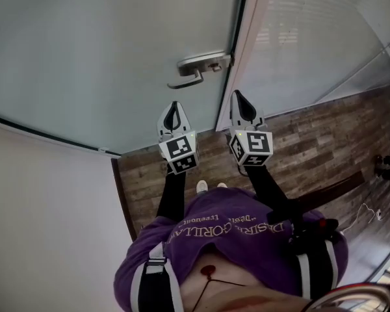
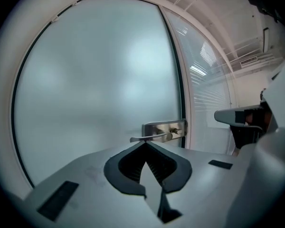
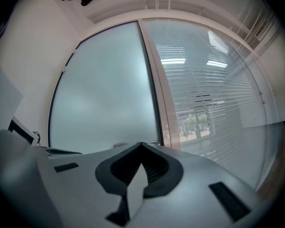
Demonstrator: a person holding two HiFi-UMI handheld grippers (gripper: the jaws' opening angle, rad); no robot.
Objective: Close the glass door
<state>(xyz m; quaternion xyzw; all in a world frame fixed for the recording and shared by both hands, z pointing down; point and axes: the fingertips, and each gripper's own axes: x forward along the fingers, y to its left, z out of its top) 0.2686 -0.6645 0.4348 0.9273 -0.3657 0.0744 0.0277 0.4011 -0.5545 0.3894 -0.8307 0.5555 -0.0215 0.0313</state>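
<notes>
Now, door (image 1: 104, 57): frosted glass, straight ahead of the person; its edge lies at or very near the frame (image 1: 246, 51), and whether it has latched cannot be told.
Handle (image 1: 194, 70): metal lever on a plate at the door's edge, beside the frame.
Left gripper (image 1: 175, 104): jaws together, nothing between them; it points at the door just under the handle and seems short of touching it.
Right gripper (image 1: 238, 95): jaws together and empty, aimed at the line where door meets frame.
Step in hand: probably the last push to seat the door.
How to do it well: press the closed left tip on the handle plate rather than on bare glass, where it could skid. Push steadily and square to the door until the edge sits flush. Keep the right gripper out of the closing gap.
Writing: pale lettering on the purple top (image 1: 234, 229), upside down and too unclear to read with confidence. The cubes (image 1: 180, 151) carry only square markers; no brand shows on the handle.
</notes>
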